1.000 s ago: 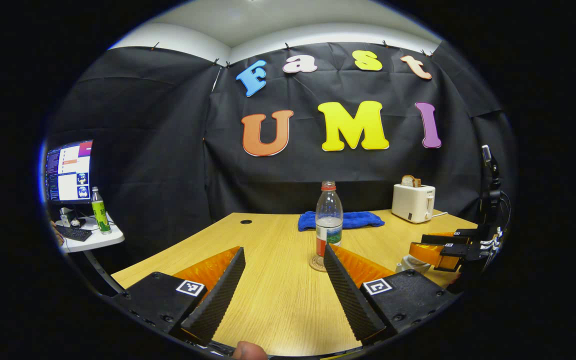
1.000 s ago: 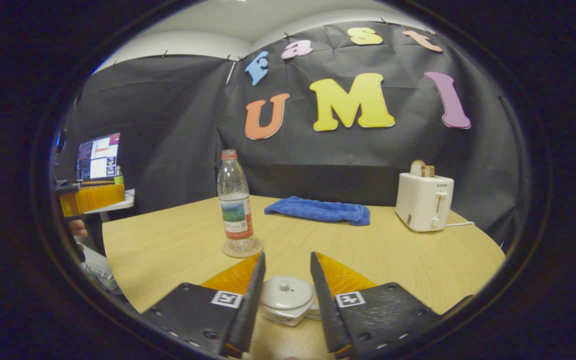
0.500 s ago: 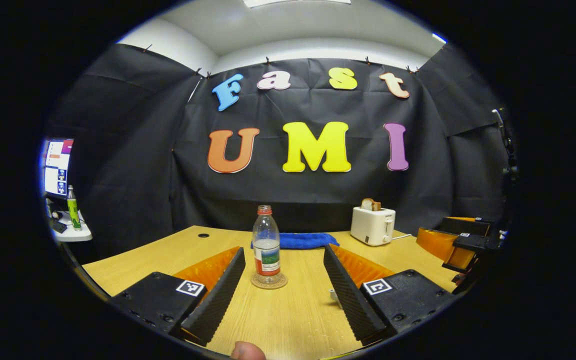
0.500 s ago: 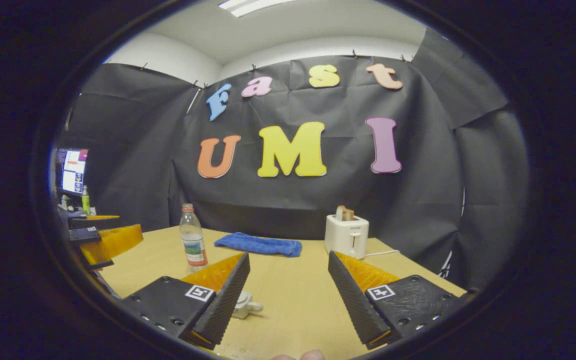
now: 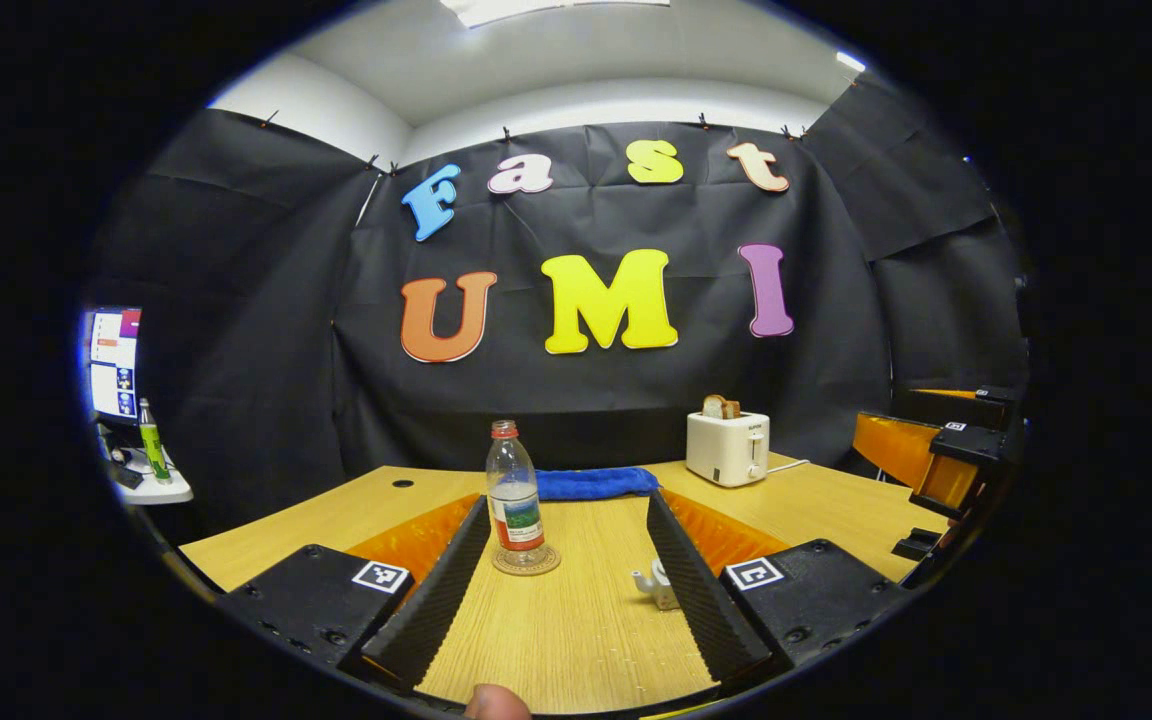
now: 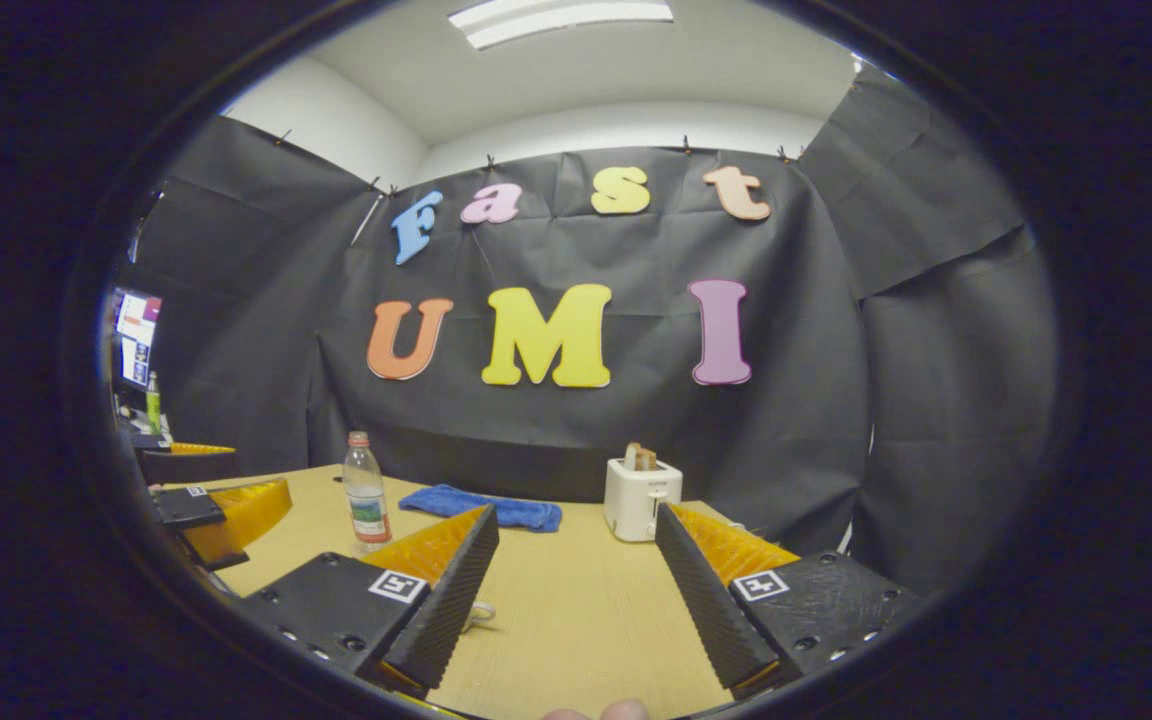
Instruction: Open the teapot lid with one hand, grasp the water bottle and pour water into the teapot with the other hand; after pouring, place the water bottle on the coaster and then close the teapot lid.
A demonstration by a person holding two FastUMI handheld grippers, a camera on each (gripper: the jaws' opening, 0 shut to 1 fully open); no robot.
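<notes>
Both tongs (image 5: 566,520) (image 6: 576,540) have drawn back, spread and empty.

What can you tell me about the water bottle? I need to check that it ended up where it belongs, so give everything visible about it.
The water bottle is clear plastic with a reddish cap and a printed label round its lower body. Water seems to fill roughly its lower half. It stands upright on a round, tan coaster on the wooden table, in front of a blue towel. Nothing grips it: the left gripper is open and well short of it. In the right gripper view it stands upright at.
</notes>
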